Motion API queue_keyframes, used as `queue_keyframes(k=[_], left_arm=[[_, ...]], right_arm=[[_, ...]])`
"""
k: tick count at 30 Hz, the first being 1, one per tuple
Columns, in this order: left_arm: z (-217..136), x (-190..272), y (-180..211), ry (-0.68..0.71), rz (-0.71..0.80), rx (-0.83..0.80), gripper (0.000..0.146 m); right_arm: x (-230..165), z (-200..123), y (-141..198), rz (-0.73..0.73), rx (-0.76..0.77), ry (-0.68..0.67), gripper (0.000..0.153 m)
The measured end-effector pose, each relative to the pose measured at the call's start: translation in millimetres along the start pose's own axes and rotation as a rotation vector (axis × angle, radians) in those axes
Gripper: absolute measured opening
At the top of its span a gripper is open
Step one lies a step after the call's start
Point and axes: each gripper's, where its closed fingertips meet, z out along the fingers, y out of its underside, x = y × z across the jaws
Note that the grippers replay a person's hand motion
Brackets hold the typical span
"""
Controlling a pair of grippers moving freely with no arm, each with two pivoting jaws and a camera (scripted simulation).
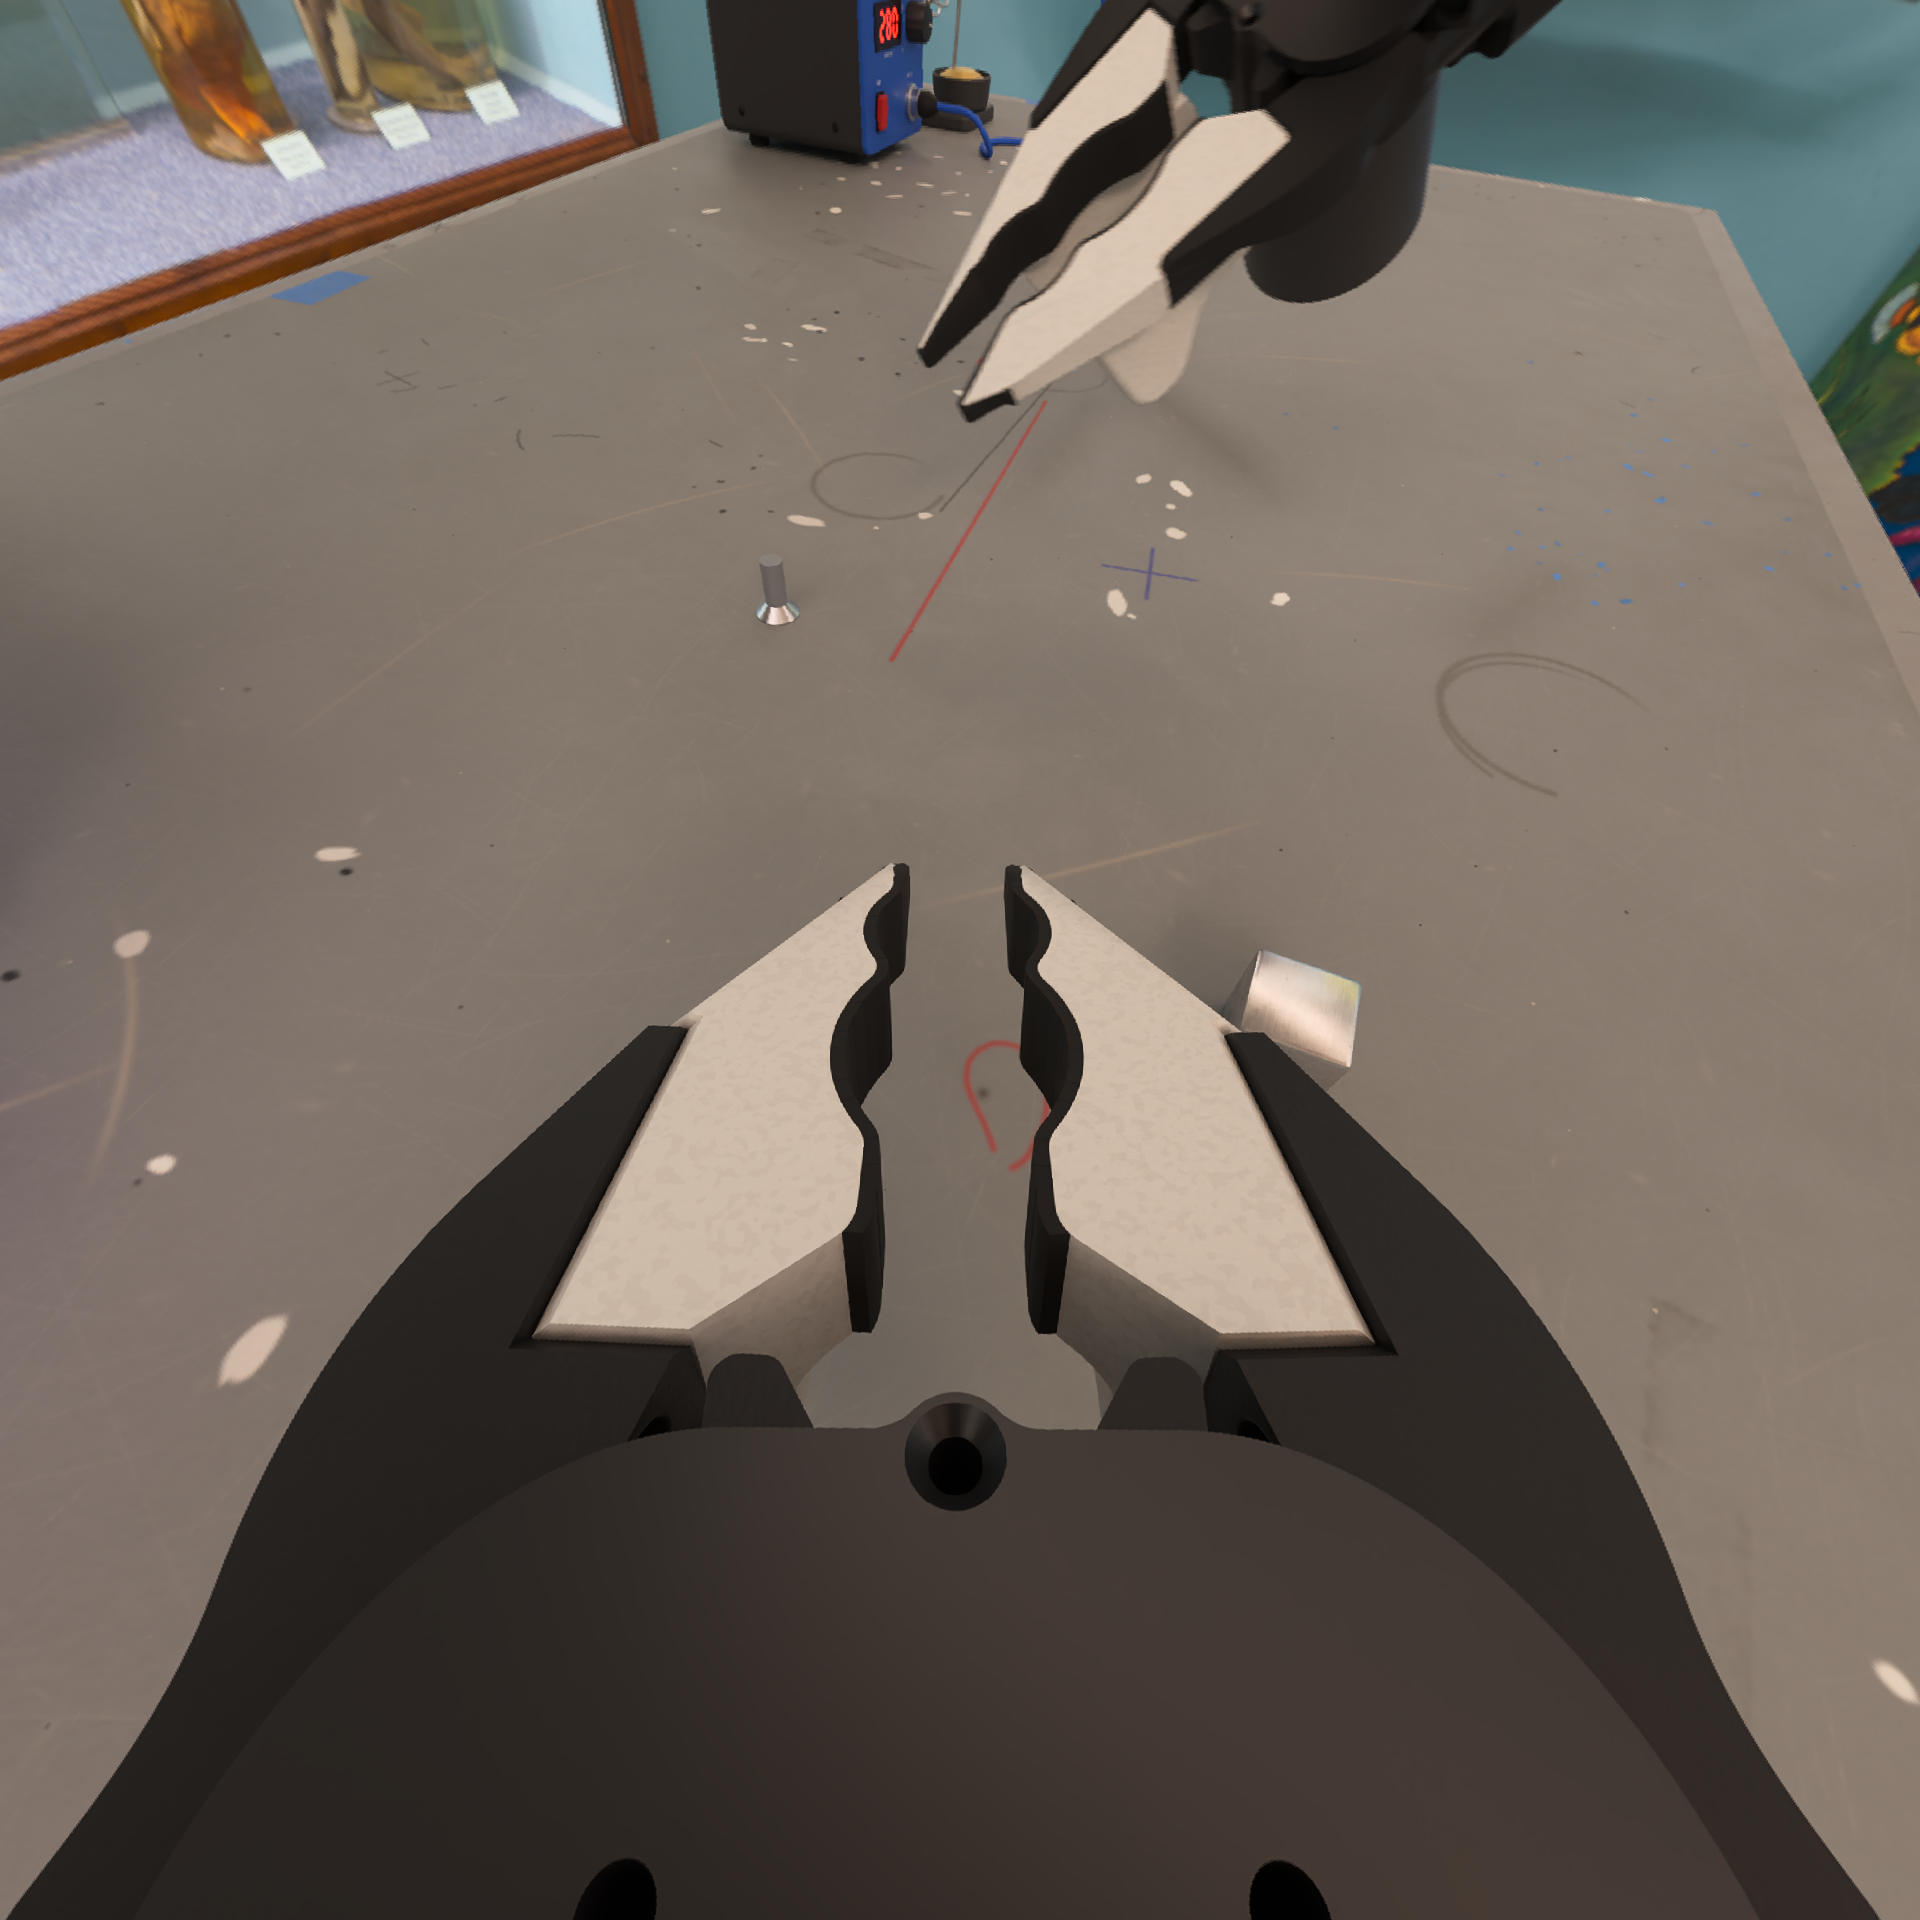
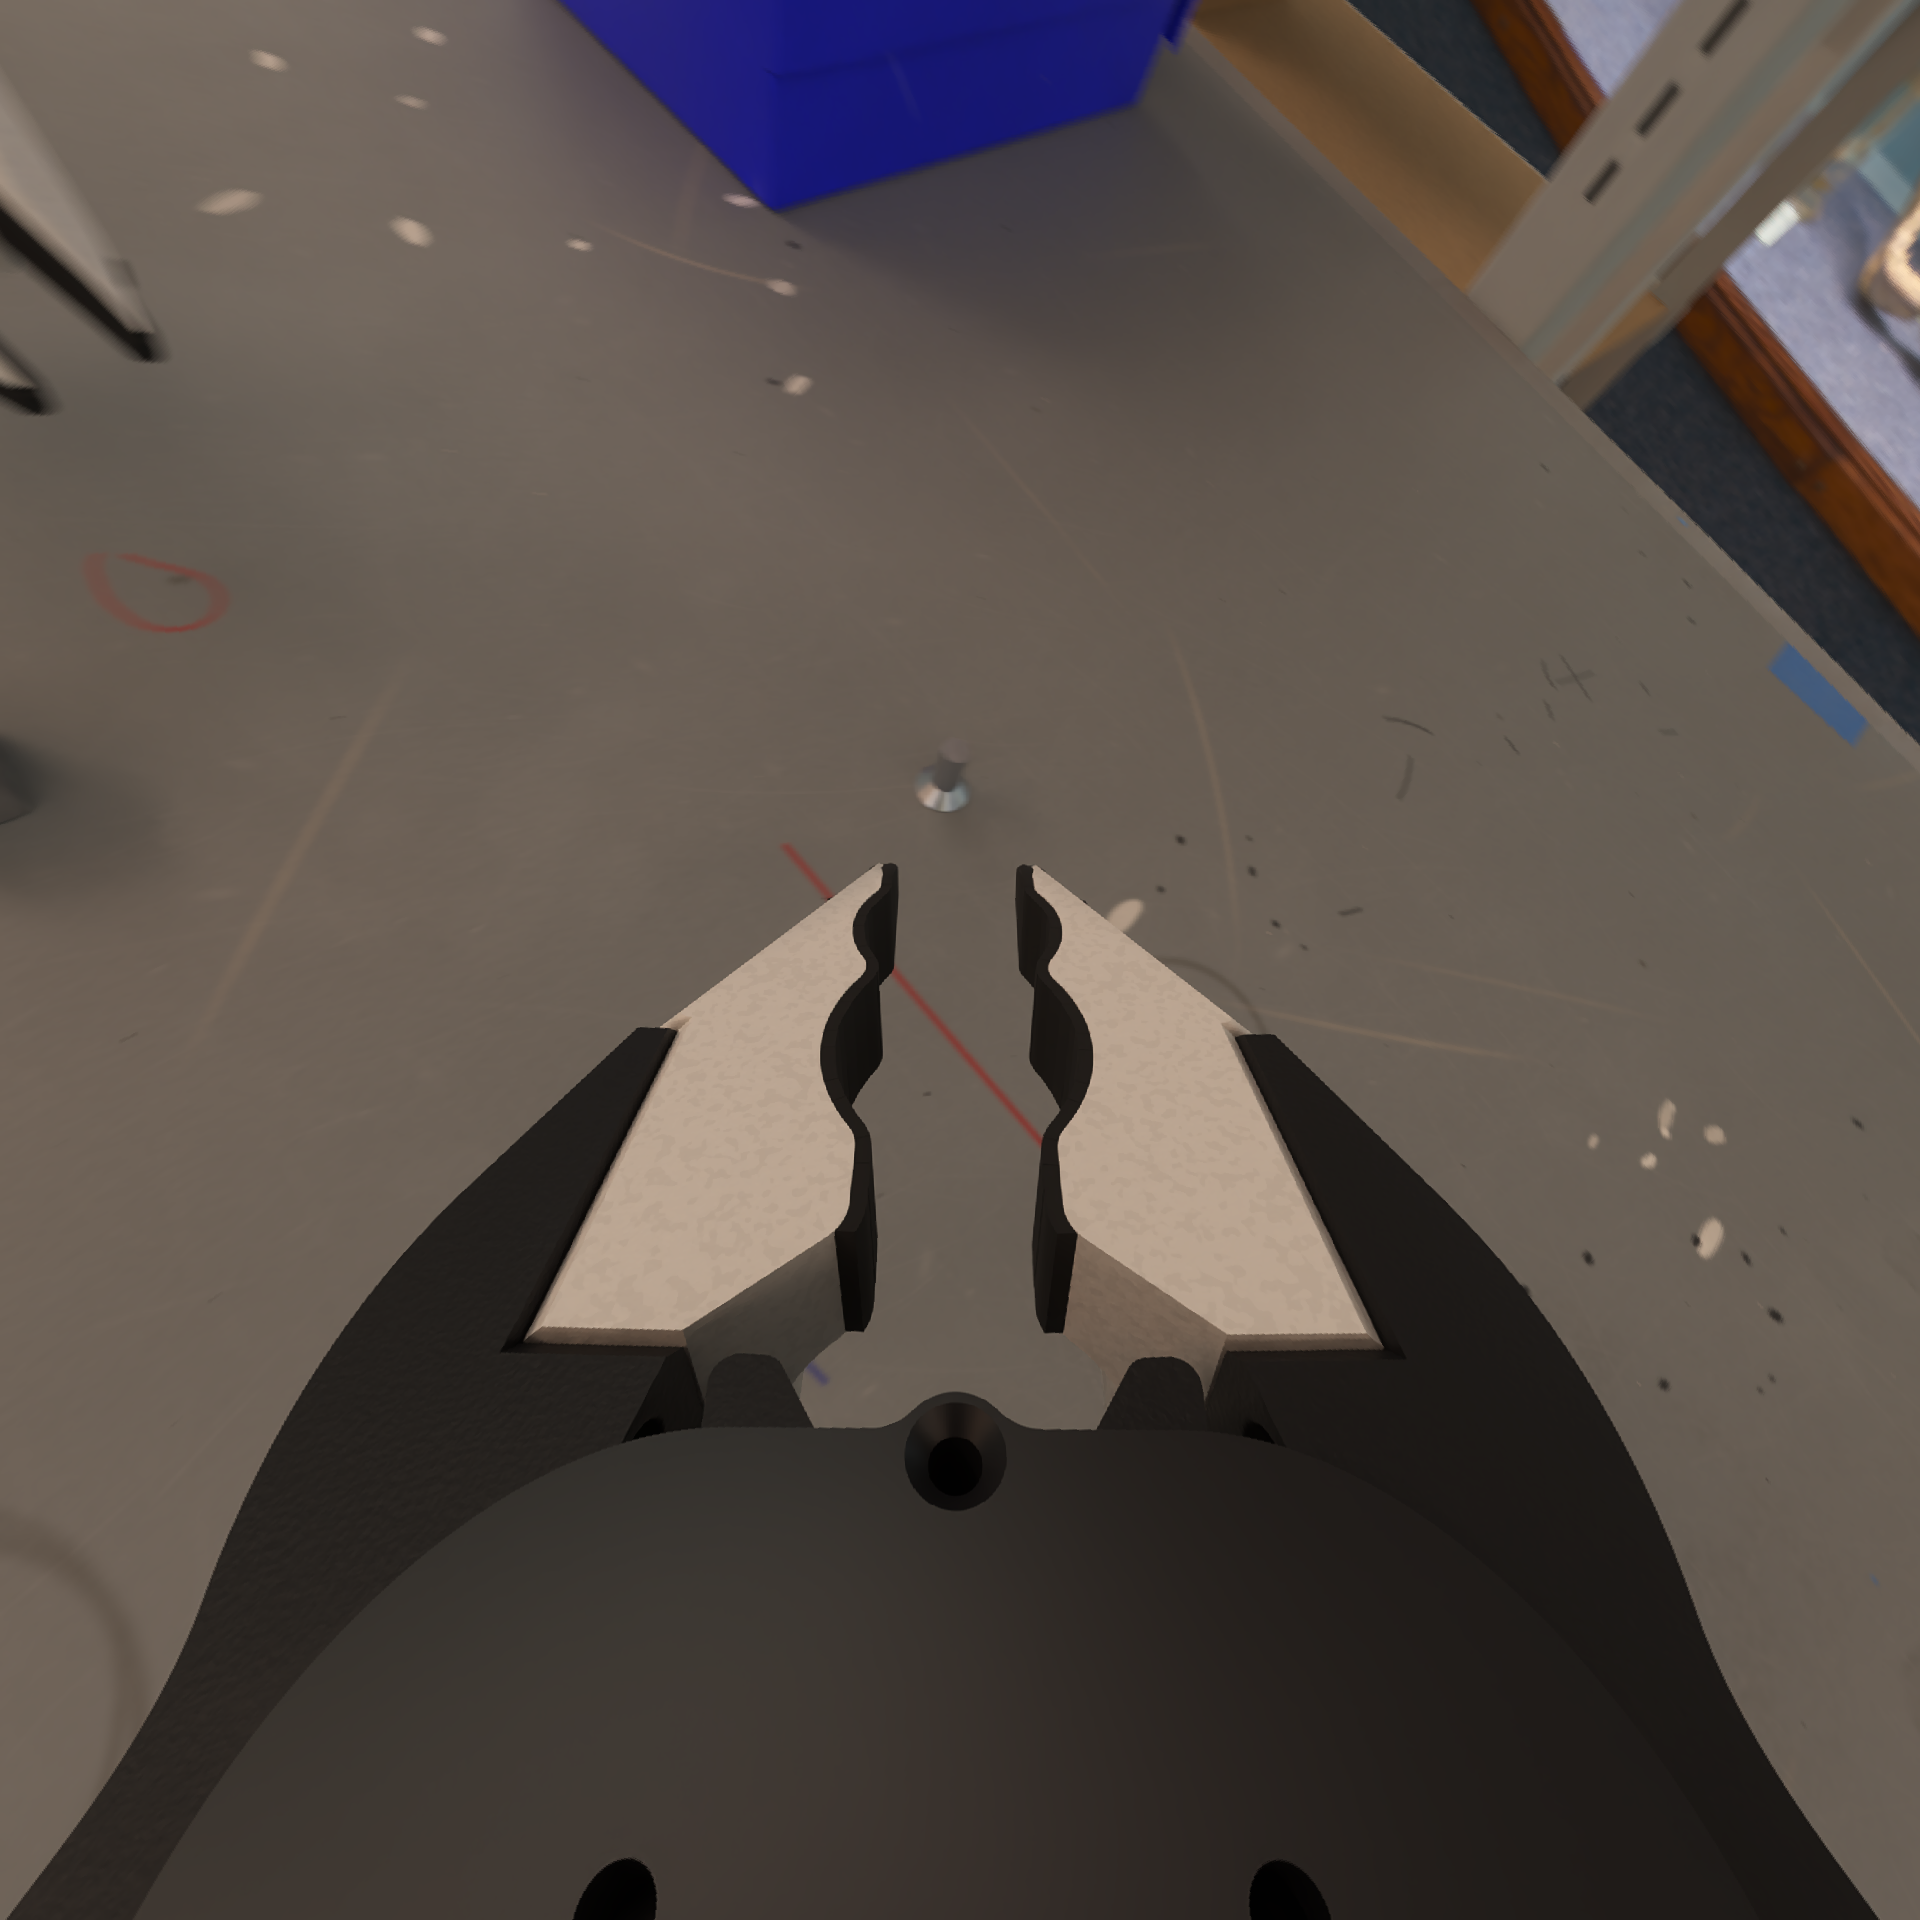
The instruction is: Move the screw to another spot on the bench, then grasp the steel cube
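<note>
A small steel screw (image 1: 776, 590) stands head-down on the grey bench (image 1: 416, 727); it also shows in the right wrist view (image 2: 944, 776), just beyond my right gripper's tips. My right gripper (image 2: 956, 873) is open and empty, hovering above the bench; it also shows in the left wrist view (image 1: 951, 387), beyond and right of the screw. A shiny steel cube (image 1: 1299, 1013) sits on the bench, partly hidden behind the right finger of my left gripper (image 1: 956, 871), which is open and empty. The left gripper's fingertips (image 2: 125, 312) show at the right wrist view's left edge.
A black and blue soldering station (image 1: 821, 73) stands at the bench's far edge. A blue bin (image 2: 883, 94) sits on the bench in the right wrist view. A wood-framed display case (image 1: 260, 135) lies beyond the bench's left edge. Paint flecks and pen marks cover the bench.
</note>
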Motion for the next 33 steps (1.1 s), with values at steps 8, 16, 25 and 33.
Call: queue_keyframes(k=[8,16,25,33], left_arm=[[0,-2,1,0.002,-0.013,-0.009,0.018],[0,0,2,0.011,-0.011,-0.013,0.018],[-2,3,0,0.021,-0.012,-0.009,0.017],[-2,4,1,0.028,-0.018,-0.013,0.017]], right_arm=[[-1,48,4,0.062,-0.13,-0.042,0.022],[-10,78,5,0.091,-0.235,-0.099,0.027],[-9,87,12,0.12,-0.292,-0.097,0.036],[-5,88,13,0.133,-0.298,-0.107,0.026]])
